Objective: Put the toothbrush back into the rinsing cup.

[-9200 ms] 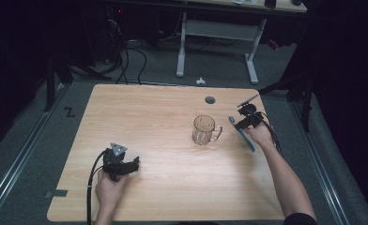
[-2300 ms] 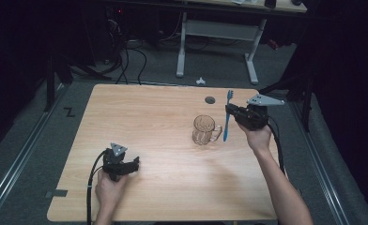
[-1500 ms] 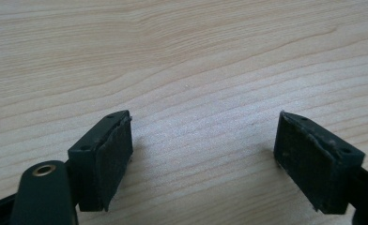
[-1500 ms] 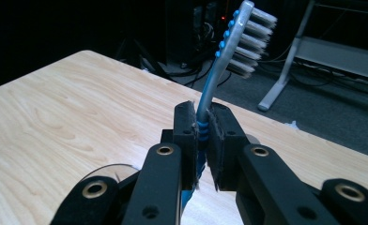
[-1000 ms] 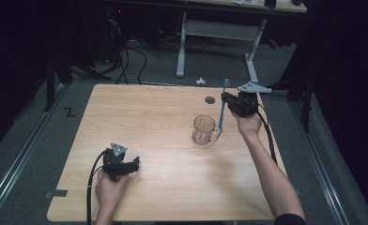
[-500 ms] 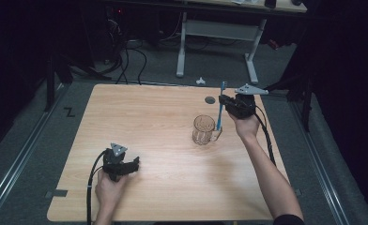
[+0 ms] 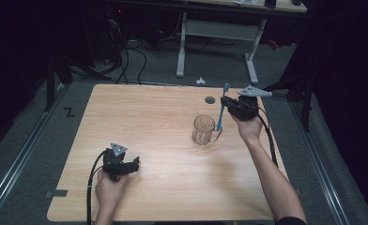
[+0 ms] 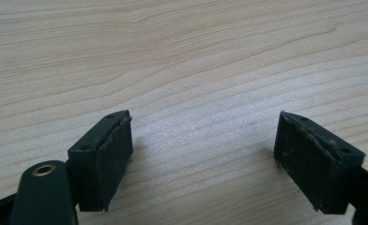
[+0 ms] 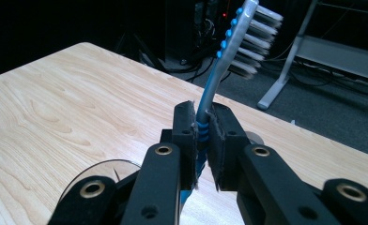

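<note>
free: wide bare tabletop (image 7: 154, 122) left of centre | blocked: glass mug (image 7: 203, 130) right of centre | dark disc (image 7: 210, 100) near far edge

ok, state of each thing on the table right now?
toothbrush: clamped near upright, bristle end up, lower end over the mug
glass mug: upright, nothing inside yet
right gripper: shut on the toothbrush
left gripper: open, holding nothing, low over the table

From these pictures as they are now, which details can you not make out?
- Toothbrush: in the right gripper view its lower handle is hidden behind the right gripper.
- Glass mug: the high view is too small to tell whether the toothbrush tip touches it.
- Small dark disc on the table: too small to identify.
</note>
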{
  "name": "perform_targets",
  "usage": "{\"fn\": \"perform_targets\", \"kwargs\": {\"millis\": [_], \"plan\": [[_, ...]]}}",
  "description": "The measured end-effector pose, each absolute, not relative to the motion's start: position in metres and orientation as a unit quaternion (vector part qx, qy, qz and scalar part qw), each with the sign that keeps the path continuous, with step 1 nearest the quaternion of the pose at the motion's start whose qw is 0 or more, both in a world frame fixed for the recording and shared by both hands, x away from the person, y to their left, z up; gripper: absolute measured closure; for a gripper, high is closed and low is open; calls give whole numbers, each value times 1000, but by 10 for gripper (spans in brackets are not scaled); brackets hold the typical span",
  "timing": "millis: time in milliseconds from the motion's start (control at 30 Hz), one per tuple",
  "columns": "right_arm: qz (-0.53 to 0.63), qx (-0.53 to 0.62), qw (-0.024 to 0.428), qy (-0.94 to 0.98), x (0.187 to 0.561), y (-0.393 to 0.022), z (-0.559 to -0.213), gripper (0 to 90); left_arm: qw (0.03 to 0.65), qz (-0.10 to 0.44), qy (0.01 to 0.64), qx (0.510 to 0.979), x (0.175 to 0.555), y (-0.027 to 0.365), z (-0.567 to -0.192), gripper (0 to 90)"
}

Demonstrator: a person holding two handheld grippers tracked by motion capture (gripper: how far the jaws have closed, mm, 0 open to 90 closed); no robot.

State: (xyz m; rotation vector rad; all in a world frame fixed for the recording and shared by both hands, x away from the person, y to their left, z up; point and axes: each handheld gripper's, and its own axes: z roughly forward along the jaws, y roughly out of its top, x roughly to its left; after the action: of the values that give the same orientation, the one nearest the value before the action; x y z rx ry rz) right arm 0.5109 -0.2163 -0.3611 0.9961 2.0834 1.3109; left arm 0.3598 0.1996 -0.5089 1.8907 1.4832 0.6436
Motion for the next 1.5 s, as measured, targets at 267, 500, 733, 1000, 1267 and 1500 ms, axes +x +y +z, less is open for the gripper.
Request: {"fn": "perform_targets", "kwargs": {"millis": [267,500,733,1000,1267,1500], "plan": [[475,356,241,768,506,-214,-359,820,321,245,565,720,360,200,-509,203],[472,350,247,770,501,-216,-361,820,321,245,565,720,360,200,-509,203],[475,355,242,768,498,-223,-363,820,321,245,565,720,360,200,-509,203],[477,354,239,768,493,-228,-364,820,321,245,565,720,360,200,-509,202],[478,354,240,767,488,-231,-367,819,321,245,565,720,360,200,-509,203],[476,350,246,768,482,-232,-371,818,321,245,565,720,360,200,-509,203]]}}
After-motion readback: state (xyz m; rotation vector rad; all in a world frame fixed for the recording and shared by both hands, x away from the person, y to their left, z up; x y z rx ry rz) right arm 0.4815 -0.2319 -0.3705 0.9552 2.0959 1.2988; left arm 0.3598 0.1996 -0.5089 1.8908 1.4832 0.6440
